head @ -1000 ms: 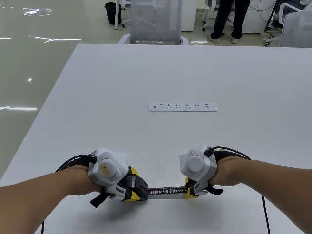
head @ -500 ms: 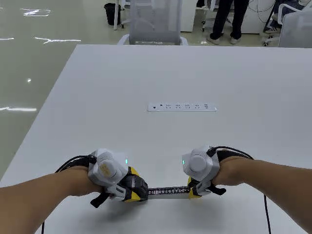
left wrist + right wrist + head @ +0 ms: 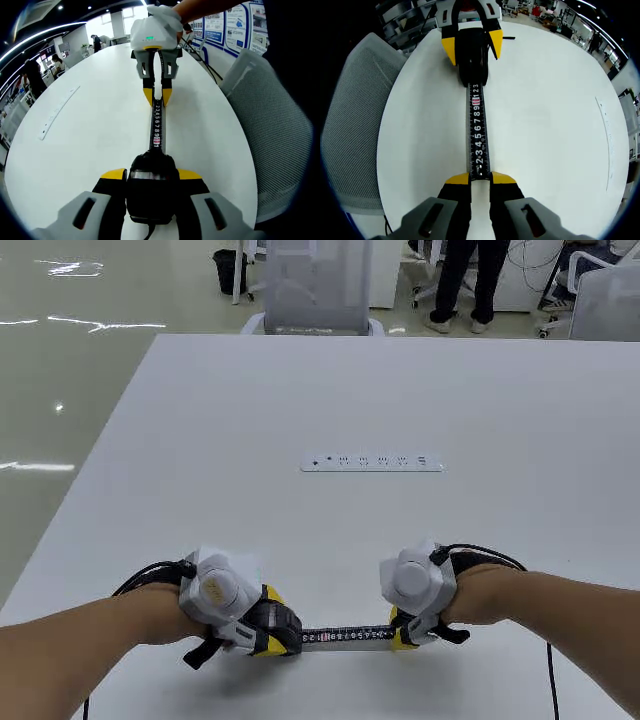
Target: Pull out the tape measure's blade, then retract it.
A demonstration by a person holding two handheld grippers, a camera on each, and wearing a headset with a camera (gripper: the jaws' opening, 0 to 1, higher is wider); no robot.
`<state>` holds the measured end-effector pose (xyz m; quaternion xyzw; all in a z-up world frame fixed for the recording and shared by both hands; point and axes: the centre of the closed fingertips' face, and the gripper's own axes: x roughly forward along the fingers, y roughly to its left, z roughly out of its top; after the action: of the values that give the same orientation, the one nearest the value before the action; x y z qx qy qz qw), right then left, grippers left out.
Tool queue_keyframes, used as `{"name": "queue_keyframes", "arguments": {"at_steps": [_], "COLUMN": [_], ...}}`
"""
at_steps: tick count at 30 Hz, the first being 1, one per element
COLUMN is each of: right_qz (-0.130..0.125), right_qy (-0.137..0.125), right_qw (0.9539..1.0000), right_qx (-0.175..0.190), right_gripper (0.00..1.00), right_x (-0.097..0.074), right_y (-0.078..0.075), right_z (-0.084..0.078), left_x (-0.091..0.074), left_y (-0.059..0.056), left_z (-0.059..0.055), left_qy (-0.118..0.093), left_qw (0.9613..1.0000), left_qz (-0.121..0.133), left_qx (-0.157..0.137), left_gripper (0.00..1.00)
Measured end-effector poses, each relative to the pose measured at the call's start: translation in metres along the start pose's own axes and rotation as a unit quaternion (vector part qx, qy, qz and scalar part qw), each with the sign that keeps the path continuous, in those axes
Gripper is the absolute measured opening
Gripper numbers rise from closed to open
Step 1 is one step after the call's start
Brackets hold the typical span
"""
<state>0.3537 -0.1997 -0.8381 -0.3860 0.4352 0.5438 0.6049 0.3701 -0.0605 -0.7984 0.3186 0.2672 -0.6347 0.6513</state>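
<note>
A black tape measure case lies near the table's front edge, and my left gripper is shut on it. Its blade, printed with numbers, stretches rightward across the white table. My right gripper is shut on the blade's tip. In the left gripper view the right gripper faces me at the blade's far end. About thirteen numbers of blade show between the grippers.
A white power strip is set into the middle of the table. A grey mesh chair stands at the far edge, another beside the near edge. People stand on the floor beyond the table.
My right gripper has moved a little to the right, drawing more blade out of the case. The left gripper and case stay where they were.
</note>
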Motion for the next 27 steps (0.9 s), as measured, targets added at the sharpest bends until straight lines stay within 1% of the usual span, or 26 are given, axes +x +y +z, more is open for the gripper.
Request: {"name": "queue_keyframes", "arguments": {"at_steps": [2, 13, 27], "right_qz": [0.000, 0.002, 0.004], "right_qy": [-0.003, -0.006, -0.004], "right_qw": [1.0000, 0.9999, 0.9999], "right_qx": [0.008, 0.012, 0.009], "right_gripper": [0.11, 0.11, 0.11], "right_x": [0.000, -0.002, -0.004], "right_y": [-0.001, 0.000, -0.001], "right_z": [-0.001, -0.006, -0.012], "left_x": [0.000, 0.000, 0.001], "left_y": [0.000, 0.001, 0.001], "left_z": [0.000, 0.000, 0.000], "left_qy": [-0.001, 0.001, 0.002], "left_qw": [1.0000, 1.0000, 1.0000], "left_qz": [0.001, 0.002, 0.002], "left_qx": [0.000, 0.000, 0.001], "left_gripper": [0.33, 0.33, 0.32]}}
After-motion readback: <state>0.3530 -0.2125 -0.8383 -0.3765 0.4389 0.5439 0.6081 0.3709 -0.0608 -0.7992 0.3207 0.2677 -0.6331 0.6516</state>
